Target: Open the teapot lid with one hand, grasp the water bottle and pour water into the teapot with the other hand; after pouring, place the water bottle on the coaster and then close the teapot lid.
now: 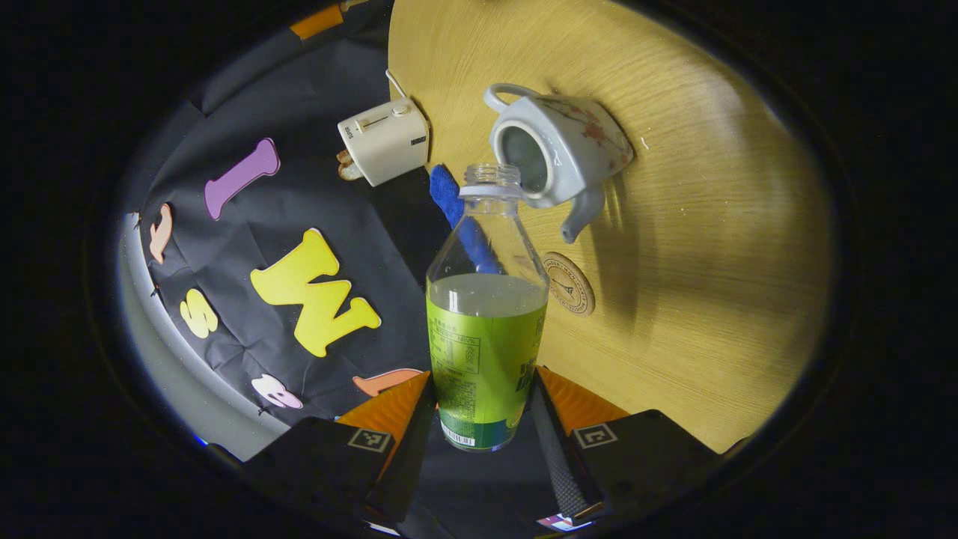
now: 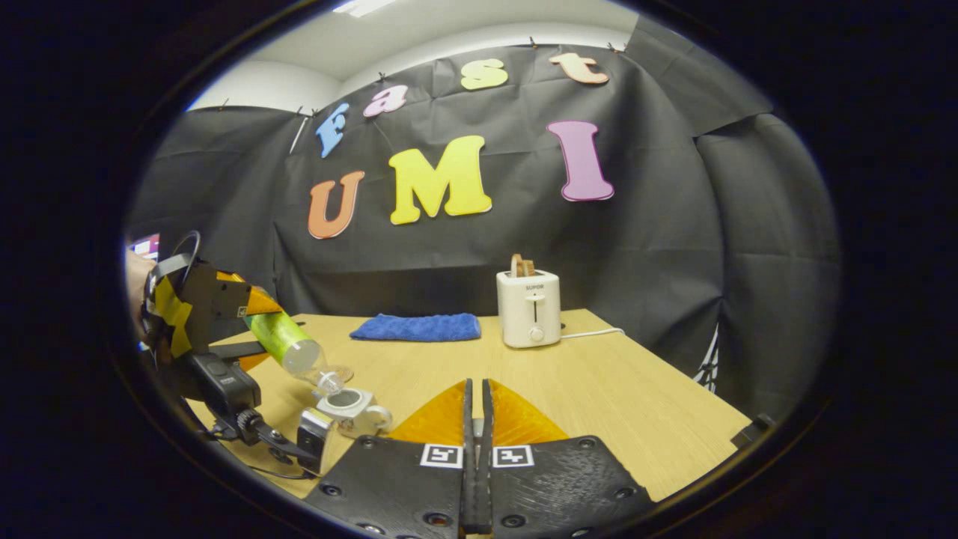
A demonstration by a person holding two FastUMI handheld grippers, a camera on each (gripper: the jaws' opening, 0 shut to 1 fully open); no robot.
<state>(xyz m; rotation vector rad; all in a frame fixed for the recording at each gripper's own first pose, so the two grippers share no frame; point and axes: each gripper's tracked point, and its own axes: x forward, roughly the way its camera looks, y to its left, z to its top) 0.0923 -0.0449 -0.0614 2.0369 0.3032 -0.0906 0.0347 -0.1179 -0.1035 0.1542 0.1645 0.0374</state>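
Clear plastic water bottle [image 1: 485,314] clamped in left tongs [image 1: 483,419], glazed teapot [image 1: 557,150] lidless, right tongs [image 2: 476,419] closed, empty.

Each gripper has a black body with round screws on its plates and a small square black-and-white marker at the base of each finger. The left gripper [image 2: 224,314] carries yellow-and-black striped tape, a black cable loop and a black handle block.

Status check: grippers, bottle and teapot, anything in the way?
Left gripper shut on water bottle, tilted, mouth at open teapot. Right gripper closed; lid between its fingers not discernible. Coaster free.
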